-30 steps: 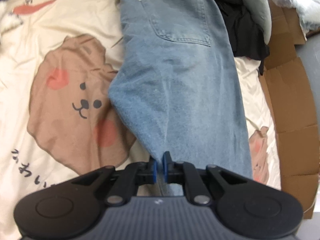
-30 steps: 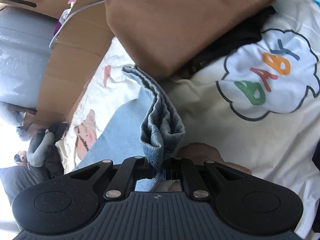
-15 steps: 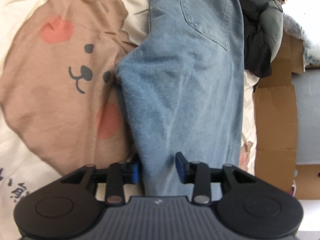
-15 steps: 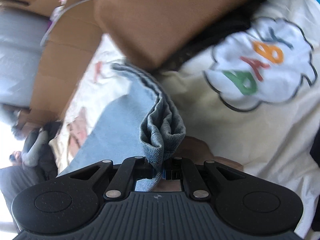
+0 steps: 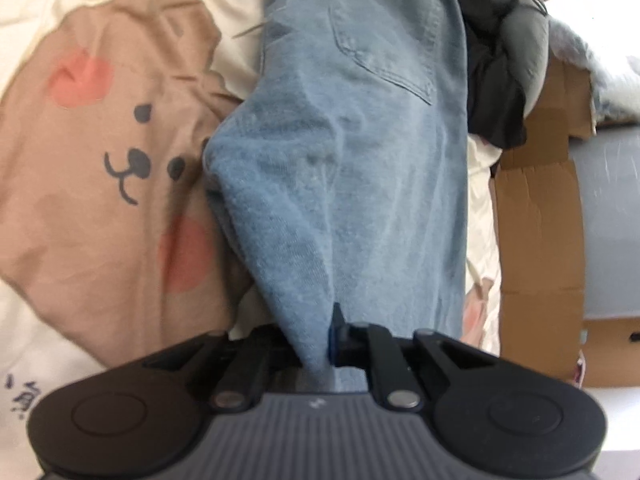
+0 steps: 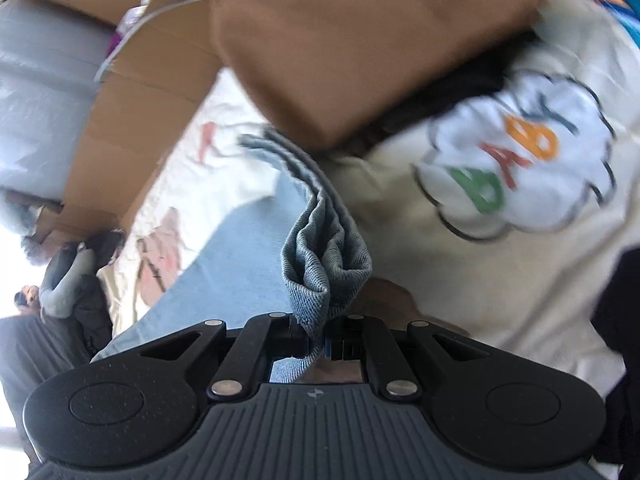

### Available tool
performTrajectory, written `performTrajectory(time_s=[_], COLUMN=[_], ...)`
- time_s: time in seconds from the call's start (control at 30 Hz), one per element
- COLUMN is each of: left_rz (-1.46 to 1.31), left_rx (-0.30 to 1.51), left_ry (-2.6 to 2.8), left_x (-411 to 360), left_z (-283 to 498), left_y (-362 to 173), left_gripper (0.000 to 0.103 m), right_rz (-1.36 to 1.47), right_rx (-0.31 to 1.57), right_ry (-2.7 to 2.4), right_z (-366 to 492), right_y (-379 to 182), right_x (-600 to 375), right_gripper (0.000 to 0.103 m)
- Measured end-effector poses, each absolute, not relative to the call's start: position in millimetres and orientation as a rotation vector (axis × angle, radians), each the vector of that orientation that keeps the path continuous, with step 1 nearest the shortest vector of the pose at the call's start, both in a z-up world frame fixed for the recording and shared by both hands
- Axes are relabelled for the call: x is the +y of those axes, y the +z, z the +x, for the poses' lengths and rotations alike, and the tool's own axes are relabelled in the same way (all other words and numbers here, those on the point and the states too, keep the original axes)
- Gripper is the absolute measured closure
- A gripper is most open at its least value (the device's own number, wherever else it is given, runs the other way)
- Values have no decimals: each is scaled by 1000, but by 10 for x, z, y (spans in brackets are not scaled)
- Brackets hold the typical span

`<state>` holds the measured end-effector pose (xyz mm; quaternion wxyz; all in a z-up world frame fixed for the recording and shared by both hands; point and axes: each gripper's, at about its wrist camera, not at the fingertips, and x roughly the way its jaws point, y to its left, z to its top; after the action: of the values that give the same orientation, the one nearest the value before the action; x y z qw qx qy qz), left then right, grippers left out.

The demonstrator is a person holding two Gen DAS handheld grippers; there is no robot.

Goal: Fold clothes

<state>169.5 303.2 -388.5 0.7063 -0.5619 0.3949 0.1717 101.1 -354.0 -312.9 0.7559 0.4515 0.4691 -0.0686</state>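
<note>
Your left gripper [image 5: 326, 340] pinches light-blue denim jeans [image 5: 352, 168] mid-leg; your right gripper [image 6: 320, 340] clamps bunched hem [image 6: 324, 256]. Both lifted off cream cartoon-print bedsheet [image 5: 100, 208], likely so leg can fold toward waistband.

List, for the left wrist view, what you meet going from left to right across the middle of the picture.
Bear print on the bedspread → jeans → strip of cream bedspread → cardboard box → grey surface at the right edge.

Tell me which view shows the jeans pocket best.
Left wrist view: the back pocket lies flat on the jeans, stitching visible. Right wrist view shows only a bunched hem in the right gripper and plain denim, no pocket.
</note>
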Motion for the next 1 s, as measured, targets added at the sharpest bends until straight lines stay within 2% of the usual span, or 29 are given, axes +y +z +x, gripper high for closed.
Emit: performTrajectory(time_s=[0.43, 1.0], left_rz=[-1129, -1028], left_rx=[989, 1097], left_ry=[339, 293], left_x=[2956, 2771], left_z=[1526, 1176], left_y=[-3557, -3514], left_gripper=[95, 96], right_rz=[1031, 1048], right_rx=[1046, 1080], right_ry=[-204, -259], right_z=[235, -390], right_y=[-3231, -3313], right_x=[-3589, -3746], right_gripper=[97, 97])
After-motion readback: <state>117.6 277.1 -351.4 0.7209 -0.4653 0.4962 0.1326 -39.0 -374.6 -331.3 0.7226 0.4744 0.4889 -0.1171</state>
